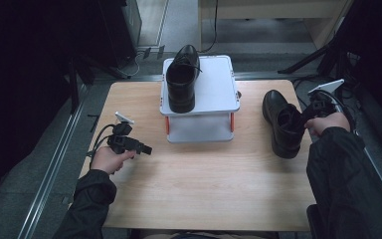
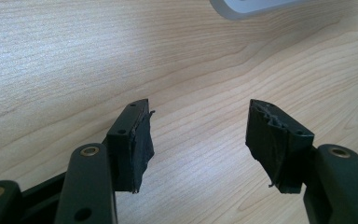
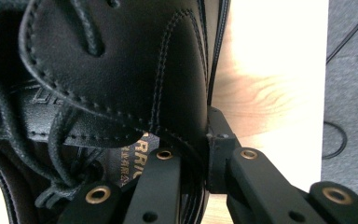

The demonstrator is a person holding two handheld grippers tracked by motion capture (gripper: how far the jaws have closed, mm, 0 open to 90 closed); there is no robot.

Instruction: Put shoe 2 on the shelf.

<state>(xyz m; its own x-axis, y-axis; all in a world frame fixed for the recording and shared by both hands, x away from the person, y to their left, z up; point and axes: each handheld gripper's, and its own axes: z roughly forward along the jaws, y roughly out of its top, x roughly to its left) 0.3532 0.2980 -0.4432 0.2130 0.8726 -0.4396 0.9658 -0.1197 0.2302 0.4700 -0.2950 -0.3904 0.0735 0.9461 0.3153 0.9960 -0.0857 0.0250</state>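
A wooden table (image 1: 204,184) carries a white two-tier rack (image 1: 214,94) at twelve o'clock, one black shoe (image 1: 182,79) on top. At three o'clock the right gripper (image 1: 306,119) meets a second shoe (image 1: 281,124); at nine o'clock the left gripper (image 1: 146,149) hovers.

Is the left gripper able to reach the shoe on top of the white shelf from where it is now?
Probably yes. The left gripper is open and holds nothing, and bare table lies between it and the white shelf. The shoe stands at the shelf's near left side, uncovered.
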